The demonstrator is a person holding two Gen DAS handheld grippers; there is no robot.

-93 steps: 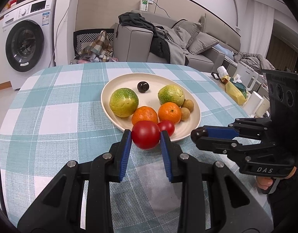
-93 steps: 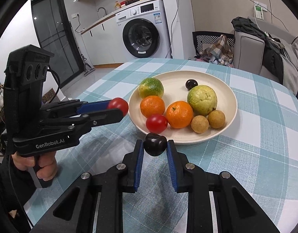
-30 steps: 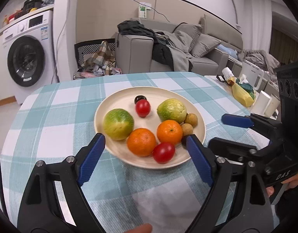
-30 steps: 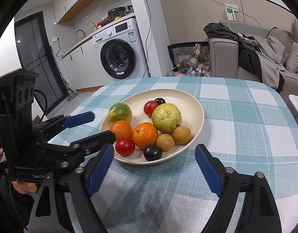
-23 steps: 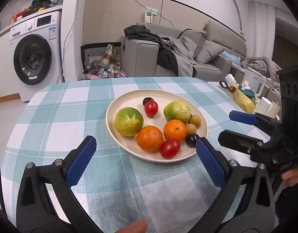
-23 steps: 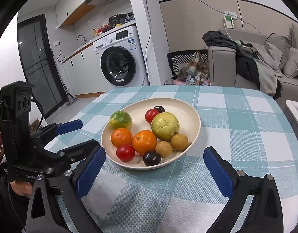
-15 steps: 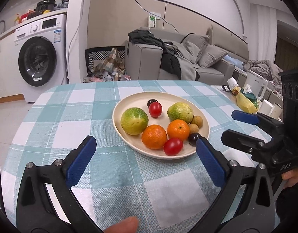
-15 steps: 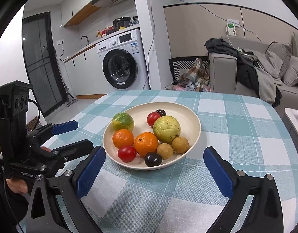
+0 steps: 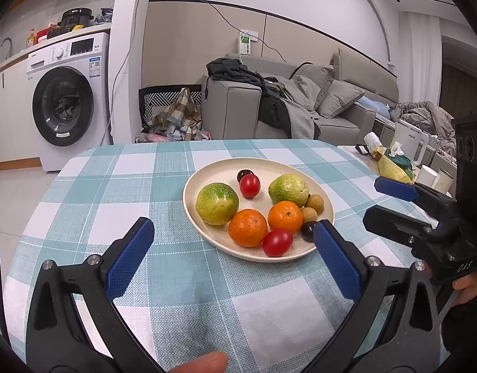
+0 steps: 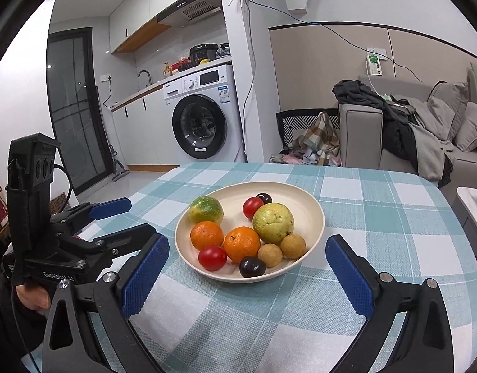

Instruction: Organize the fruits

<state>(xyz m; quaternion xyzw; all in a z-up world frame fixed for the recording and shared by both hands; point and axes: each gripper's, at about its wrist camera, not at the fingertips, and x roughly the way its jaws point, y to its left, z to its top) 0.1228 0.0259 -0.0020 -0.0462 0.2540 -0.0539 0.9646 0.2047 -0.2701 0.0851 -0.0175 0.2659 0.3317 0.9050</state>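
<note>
A cream plate (image 9: pixel 207 230) (image 10: pixel 313 211) sits on the checked tablecloth and holds all the fruit: two green fruits (image 9: pixel 217 199), two oranges (image 9: pixel 247 227), two red tomatoes (image 9: pixel 277 242), two brown longans (image 9: pixel 315 203) and two dark plums (image 10: pixel 252 266). My left gripper (image 9: pixel 233 258) is open and empty, held back above the cloth in front of the plate. My right gripper (image 10: pixel 246 275) is open and empty, also in front of the plate. Each gripper shows in the other's view, the right one (image 9: pixel 393 199) and the left one (image 10: pixel 120 217), both with jaws apart.
The round table (image 9: pixel 114 186) ends at the far side. A side table to the right holds a kettle (image 9: pixel 409 140), a yellow bag (image 9: pixel 392 168) and cups. A washing machine (image 9: pixel 64 105) and a grey sofa (image 9: pixel 300 108) stand behind.
Both grippers let go of a tomato and a plum onto the plate, opened wide, and have drawn back and up from the plate. The fruit has not moved in the last second.
</note>
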